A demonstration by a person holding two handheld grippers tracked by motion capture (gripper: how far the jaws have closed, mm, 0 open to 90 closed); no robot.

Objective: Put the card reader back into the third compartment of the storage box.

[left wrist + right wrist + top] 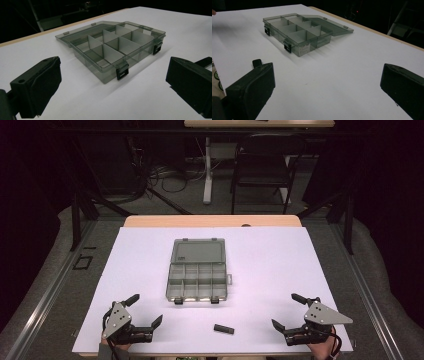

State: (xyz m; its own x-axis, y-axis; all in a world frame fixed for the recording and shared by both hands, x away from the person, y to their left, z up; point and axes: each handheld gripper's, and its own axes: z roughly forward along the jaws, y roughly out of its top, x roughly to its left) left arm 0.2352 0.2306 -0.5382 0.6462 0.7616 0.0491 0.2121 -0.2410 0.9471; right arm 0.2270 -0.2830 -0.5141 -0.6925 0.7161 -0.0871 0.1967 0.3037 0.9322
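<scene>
Small black block (224,329) lay on the white sheet (270,265) near the front edge, between both grippers, short of the open organizer box (197,281). Left gripper (147,312) and right gripper (283,312) stood wide open, empty. Block judged light, rigid (possibly slick); pinch across its short sides.

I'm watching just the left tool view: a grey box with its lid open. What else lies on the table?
Observer: A small black block lies in front of the box, apart from it.
Operator: Where's the other tool?
Observer: The right tool sits right of the block, jaws wide open, nothing between them.
Operator: Any markings on the box?
Observer: A pale label on the side wall facing the right tool.
</scene>
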